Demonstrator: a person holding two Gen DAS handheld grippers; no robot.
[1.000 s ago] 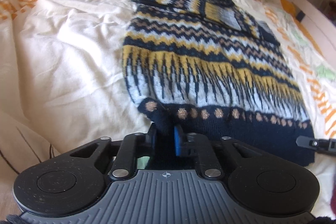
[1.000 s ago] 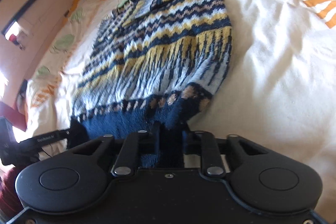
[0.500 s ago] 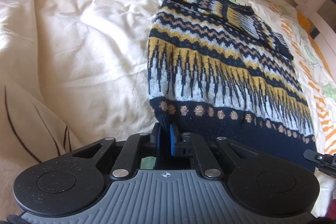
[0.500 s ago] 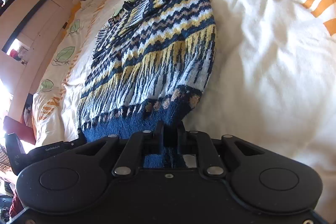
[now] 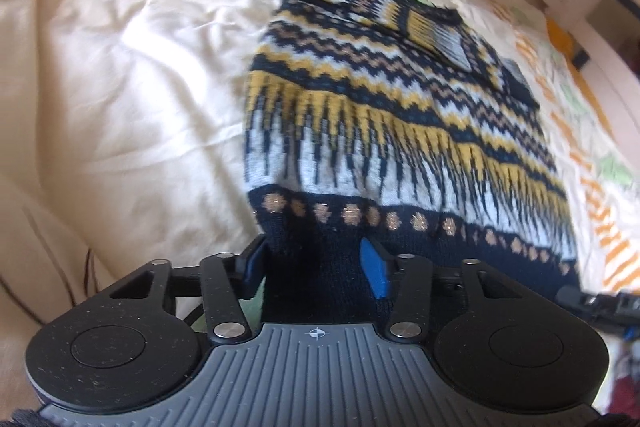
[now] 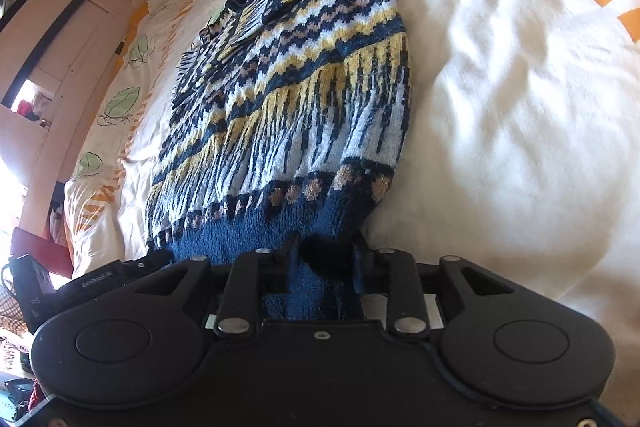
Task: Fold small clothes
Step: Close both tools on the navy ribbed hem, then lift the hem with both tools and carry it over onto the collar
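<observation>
While the left gripper point(image 5: 314, 265) stands parted around the sweater point(image 5: 384, 115) hem, the right gripper's point(image 6: 322, 265) grip cannot be told. Both sit at hem corners; its long axis runs straight ahead, so neither is nearer.

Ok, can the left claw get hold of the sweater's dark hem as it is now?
Probably yes. The left claw stands open, and the navy hem of the sweater lies right between its fingers. Nothing else covers that corner on the duvet, so closing should catch it.
</observation>
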